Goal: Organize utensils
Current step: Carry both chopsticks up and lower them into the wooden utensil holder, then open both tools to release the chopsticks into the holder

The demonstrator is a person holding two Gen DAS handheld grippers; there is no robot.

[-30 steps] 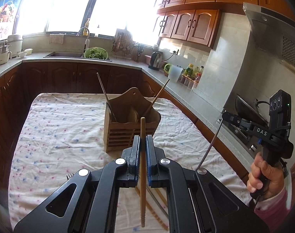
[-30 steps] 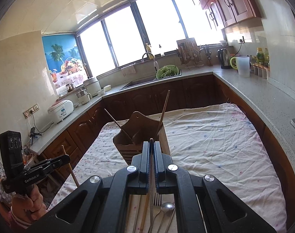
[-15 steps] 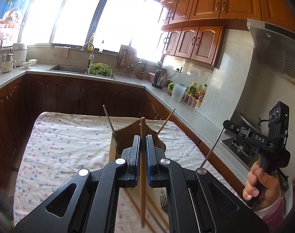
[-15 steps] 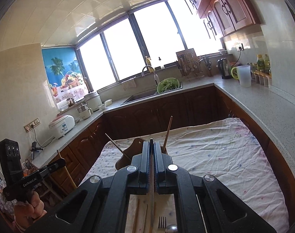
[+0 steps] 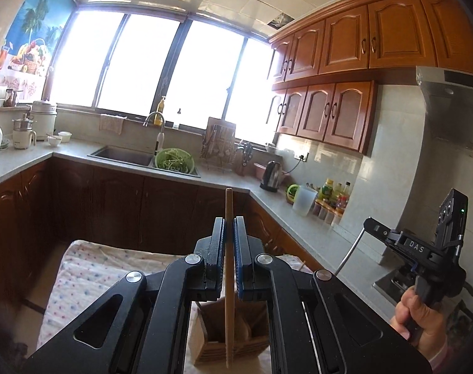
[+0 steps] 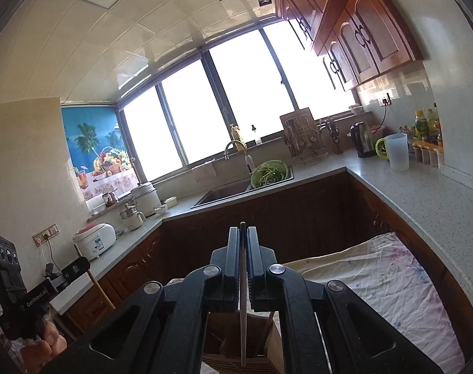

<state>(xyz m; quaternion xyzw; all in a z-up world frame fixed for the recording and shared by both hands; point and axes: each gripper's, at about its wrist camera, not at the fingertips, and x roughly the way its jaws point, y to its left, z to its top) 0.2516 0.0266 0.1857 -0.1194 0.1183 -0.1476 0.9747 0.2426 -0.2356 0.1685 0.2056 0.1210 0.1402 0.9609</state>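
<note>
Currently a wooden chopstick (image 5: 228, 283) is pinched upright in the left gripper (image 5: 228, 233), and a thin metal utensil (image 6: 243, 305) is clamped in the right gripper (image 6: 243, 243). Each should be centred over the wooden holder (image 6: 236, 342) on the cloth-covered table (image 6: 376, 280) below, lowered tip-first, and released only once inside.

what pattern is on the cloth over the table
White tablecloth scattered with small pink and blue dots; it shows best in the left wrist view.

Wooden chopstick (image 5: 228, 268); slatted wood holder (image 5: 233, 347); thin shiny metal utensil (image 6: 243, 305); printed cloth (image 6: 389, 283); speckled countertop (image 6: 429, 193).
</note>
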